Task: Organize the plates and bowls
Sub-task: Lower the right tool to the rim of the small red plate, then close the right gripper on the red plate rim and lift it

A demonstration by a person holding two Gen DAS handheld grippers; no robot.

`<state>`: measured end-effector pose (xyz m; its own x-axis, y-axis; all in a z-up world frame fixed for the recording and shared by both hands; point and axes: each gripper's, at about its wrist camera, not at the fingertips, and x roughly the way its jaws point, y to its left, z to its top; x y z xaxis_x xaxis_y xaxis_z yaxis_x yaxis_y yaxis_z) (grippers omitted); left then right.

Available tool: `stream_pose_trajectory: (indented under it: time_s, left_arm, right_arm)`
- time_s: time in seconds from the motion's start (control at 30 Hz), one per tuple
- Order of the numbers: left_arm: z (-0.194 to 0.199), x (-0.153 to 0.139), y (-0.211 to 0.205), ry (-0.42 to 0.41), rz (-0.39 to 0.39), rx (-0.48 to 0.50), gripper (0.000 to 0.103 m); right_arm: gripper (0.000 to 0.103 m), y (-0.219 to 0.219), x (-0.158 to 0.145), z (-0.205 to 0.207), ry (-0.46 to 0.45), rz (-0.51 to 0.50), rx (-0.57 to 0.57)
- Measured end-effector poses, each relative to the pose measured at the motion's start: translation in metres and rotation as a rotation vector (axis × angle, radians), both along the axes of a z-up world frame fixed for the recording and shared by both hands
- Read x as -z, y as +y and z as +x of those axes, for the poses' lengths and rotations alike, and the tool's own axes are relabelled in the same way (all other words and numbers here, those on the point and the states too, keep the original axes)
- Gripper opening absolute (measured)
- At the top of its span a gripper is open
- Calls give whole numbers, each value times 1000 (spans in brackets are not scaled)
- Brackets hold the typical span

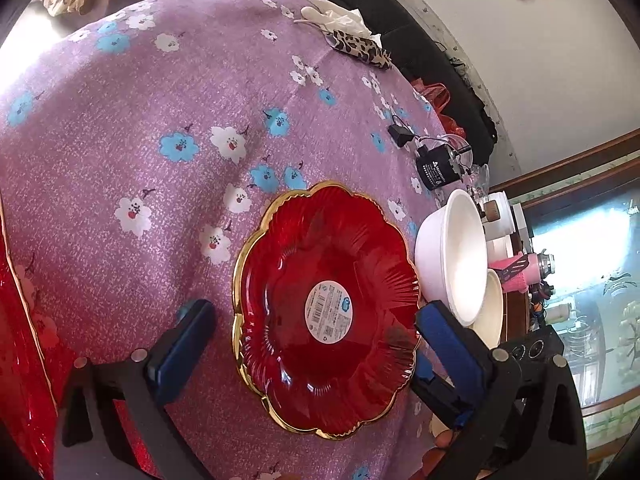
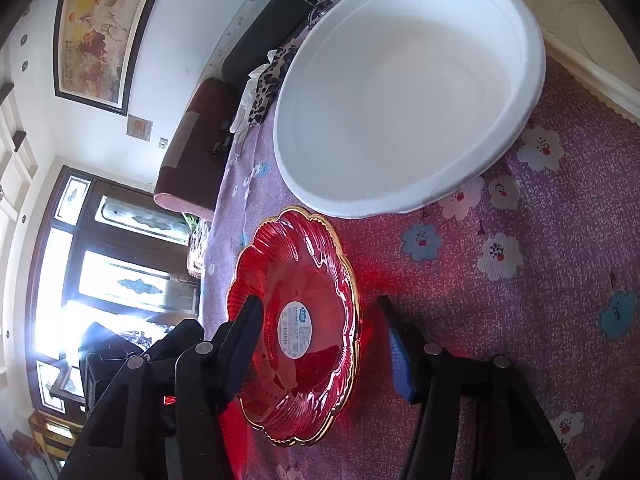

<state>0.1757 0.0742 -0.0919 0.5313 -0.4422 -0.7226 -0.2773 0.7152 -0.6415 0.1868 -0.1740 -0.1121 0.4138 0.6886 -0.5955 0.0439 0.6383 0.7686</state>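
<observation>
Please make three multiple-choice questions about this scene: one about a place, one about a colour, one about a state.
1. Where does the red plate lie?
A. inside the large white bowl
B. on the flowered purple cloth
C. on the floor

2. What colour is the plate's rim?
A. gold
B. blue
C. black

3. How is the left gripper?
A. shut on the plate
B. shut on a bowl
C. open, one finger each side of the plate

Answers: B, the cloth shows all around it, beside the large white bowl; A, a gold edge follows its scallops; C, both blue pads stand apart.

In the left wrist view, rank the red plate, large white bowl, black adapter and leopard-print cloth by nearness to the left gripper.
1. red plate, between the left gripper fingers.
2. large white bowl, right.
3. black adapter, beyond the bowl.
4. leopard-print cloth, far edge.
</observation>
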Motion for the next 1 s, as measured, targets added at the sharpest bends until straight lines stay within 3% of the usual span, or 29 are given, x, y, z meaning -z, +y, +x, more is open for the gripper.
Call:
stream_pose_trajectory:
  time_s: [0.1, 0.17, 0.23, 0.3, 0.6, 0.7, 0.97, 1.0]
  left_arm:
    - [-1, -2, -6, 0, 46, 22, 103]
    - [0, -3, -12, 1, 96, 50, 103]
    - [0, -4, -19, 2, 149, 76, 103]
    - [1, -5, -24, 4, 198, 104, 103]
    - [1, -5, -27, -4, 235, 117, 101]
    - [0, -6, -27, -9, 264, 111, 93]
    - [2, -6, -19, -19, 322, 75, 56]
    - [3, -5, -18, -21, 326, 78, 47]
  right_arm:
    - [60, 0, -2, 0, -9, -13, -6]
    - [49, 3, -3, 0, -15, -57, -7]
    - [24, 4, -3, 1, -9, -109, 0]
    - [14, 2, 0, 3, 3, -132, 11]
    - [8, 3, -1, 6, -11, -161, 9]
    - [7, 6, -1, 6, -20, -174, 6]
    - [6, 15, -4, 6, -59, -228, 7]
    - [6, 15, -4, 6, -62, -230, 7]
